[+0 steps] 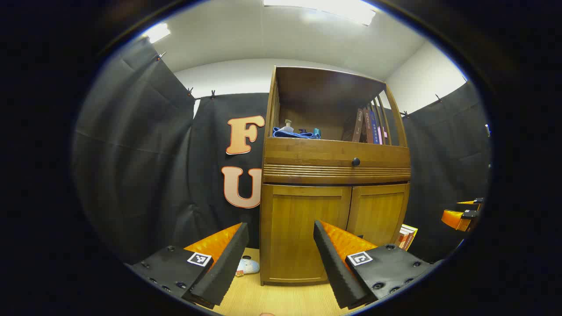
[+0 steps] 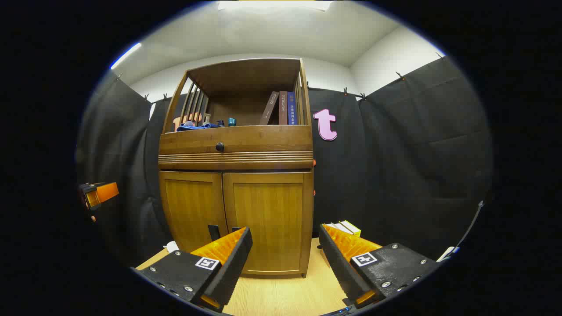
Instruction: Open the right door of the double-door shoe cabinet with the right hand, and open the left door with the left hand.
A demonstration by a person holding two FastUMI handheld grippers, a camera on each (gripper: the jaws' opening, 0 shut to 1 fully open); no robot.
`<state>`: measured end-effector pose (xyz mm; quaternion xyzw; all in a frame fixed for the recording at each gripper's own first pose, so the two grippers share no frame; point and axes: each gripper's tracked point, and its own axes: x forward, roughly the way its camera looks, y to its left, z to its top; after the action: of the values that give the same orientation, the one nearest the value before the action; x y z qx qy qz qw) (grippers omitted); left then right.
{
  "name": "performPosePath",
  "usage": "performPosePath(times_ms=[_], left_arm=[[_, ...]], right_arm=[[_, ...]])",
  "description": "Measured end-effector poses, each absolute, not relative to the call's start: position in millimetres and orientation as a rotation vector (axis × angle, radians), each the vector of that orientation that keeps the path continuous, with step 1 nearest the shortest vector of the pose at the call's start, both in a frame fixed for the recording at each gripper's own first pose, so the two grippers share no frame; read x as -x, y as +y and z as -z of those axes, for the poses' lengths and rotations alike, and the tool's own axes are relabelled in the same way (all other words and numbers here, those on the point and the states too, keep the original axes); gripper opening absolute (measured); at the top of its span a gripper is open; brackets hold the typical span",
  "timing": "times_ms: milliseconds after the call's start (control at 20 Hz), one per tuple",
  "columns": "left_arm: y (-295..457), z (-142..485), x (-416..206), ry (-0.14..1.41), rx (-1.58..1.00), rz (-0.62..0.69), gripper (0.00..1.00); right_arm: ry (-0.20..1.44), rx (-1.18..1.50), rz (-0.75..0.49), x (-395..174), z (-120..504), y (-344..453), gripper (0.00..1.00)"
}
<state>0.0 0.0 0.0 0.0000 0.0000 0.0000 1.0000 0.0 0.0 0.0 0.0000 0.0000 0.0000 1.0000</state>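
The wooden shoe cabinet [image 1: 336,175] stands ahead on the floor with both lower doors shut. In the left gripper view the left door [image 1: 303,232] lies straight in front of my open left gripper [image 1: 280,226], some way off, and the right door [image 1: 377,213] is beside it. In the right gripper view the right door [image 2: 268,215] faces my open right gripper [image 2: 284,229], also at a distance; a small dark handle [image 2: 214,230] shows near the seam by the left door [image 2: 193,210]. Nothing is between either pair of fingers. Each gripper shows at the other view's edge: right gripper [image 1: 461,215], left gripper [image 2: 99,193].
Above the doors runs a drawer with a black knob [image 1: 356,162]. The open top shelf holds books [image 2: 283,107] and a blue cloth [image 1: 295,133]. A small box [image 2: 347,227] lies on the floor right of the cabinet, a soft pale item [image 1: 246,266] to its left.
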Motion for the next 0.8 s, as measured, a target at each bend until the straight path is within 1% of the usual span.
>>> performPosePath(times_ms=[150,200,450,500,550,600,800], left_arm=[[4,1,0,-0.002,0.004,-0.005,0.94],[5,1,-1,-0.002,0.004,-0.007,0.94],[10,2,-3,-0.004,0.007,-0.012,0.94],[10,3,-3,-0.004,0.006,-0.011,0.96],[11,3,-4,-0.004,0.004,-0.011,0.94],[11,3,-3,-0.006,0.002,-0.011,0.94],[9,4,-5,-0.002,-0.003,0.003,0.96]], right_arm=[[-0.001,0.000,-0.001,0,-2,2,0.94],[0.000,0.002,-0.001,0,-2,2,1.00],[0.004,0.002,0.001,-2,-1,4,1.00],[0.004,0.002,0.001,-2,-1,5,1.00],[0.003,0.004,0.001,-3,-1,6,1.00],[0.004,0.006,0.002,-3,-1,6,1.00],[0.003,0.003,-0.004,-2,-3,10,1.00]])
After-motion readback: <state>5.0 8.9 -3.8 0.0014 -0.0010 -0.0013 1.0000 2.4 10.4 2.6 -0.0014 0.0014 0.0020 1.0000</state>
